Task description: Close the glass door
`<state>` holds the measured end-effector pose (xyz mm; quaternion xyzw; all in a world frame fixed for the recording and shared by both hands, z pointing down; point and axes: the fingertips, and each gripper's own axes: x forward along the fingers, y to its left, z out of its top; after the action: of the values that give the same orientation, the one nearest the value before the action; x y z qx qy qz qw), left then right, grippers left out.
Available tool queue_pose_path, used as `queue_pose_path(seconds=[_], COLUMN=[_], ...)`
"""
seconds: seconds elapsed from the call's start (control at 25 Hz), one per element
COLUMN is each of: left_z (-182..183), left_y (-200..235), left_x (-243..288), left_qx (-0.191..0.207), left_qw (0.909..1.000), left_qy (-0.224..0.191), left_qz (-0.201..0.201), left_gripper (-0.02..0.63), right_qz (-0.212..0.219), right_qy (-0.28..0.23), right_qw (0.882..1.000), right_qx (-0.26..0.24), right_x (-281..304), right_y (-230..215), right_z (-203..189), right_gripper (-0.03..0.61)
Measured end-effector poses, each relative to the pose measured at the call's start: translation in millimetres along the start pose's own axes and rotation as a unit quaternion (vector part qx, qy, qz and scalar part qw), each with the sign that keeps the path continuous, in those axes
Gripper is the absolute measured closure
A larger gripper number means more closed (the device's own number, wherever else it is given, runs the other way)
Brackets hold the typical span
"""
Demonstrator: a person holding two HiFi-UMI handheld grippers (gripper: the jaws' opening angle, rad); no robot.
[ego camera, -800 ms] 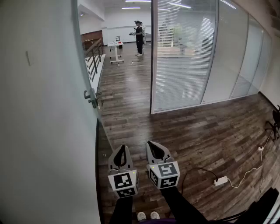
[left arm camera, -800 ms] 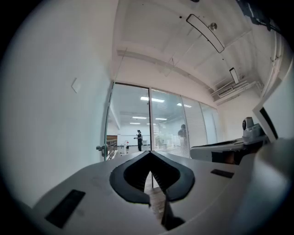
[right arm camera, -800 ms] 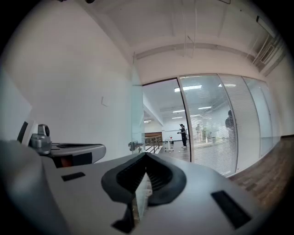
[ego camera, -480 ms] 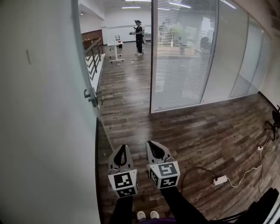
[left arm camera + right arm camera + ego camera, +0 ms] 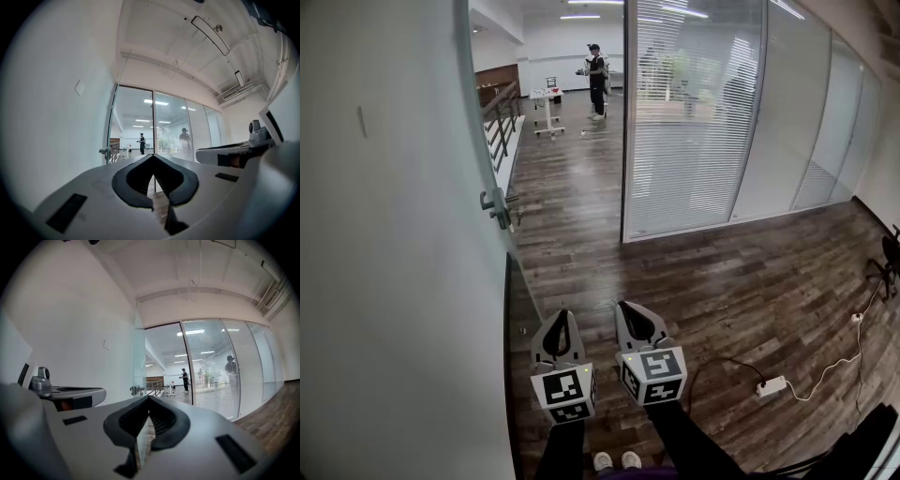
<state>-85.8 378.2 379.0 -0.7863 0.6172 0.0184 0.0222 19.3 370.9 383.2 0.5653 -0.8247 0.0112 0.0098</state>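
**A:** How far are we with the door?

**B:** From the head view, I judge that nothing is done yet. The glass door (image 5: 459, 169) stands open at my left. Its door handle (image 5: 497, 208) sits on the far edge, well ahead of both tools. The doorway between that edge and the glass partition (image 5: 694, 122) is free. The left gripper (image 5: 562, 319) and the right gripper (image 5: 628, 309) hang low, side by side, over the wooden floor (image 5: 722, 281), and neither touches the door.

**A:** Do they hold something?

**B:** No. In the left gripper view the two jaws meet at their tips and nothing is between them. The handle shows small at the left, far away. In the right gripper view it is the same: the jaws are together and empty. There the door's edge with the handle rises just left of centre.

**A:** So what is left?

**B:** All of it, I think. I must bring one tool to the handle or to the pane, then swing the door across until it meets the partition's frame. A person (image 5: 597, 75) stands far down the corridor, not in the way.
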Motion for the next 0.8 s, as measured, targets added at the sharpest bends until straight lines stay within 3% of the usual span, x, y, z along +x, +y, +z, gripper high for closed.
queue_pose_path(seconds=[0.48, 0.8], left_z=[-10, -16], left_y=[33, 41], left_x=[-5, 7], left_qx=[-0.004, -0.011], left_qw=[0.9999, 0.9998], left_qy=[0.010, 0.012], left_qz=[0.009, -0.007], left_gripper=[0.614, 0.614], right_qz=[-0.001, -0.015], right_qy=[0.003, 0.010], right_qw=[1.000, 1.000], right_qx=[0.005, 0.000], right_x=[15, 25], right_y=[25, 29], right_z=[-5, -11], right_gripper=[0.581, 0.581])
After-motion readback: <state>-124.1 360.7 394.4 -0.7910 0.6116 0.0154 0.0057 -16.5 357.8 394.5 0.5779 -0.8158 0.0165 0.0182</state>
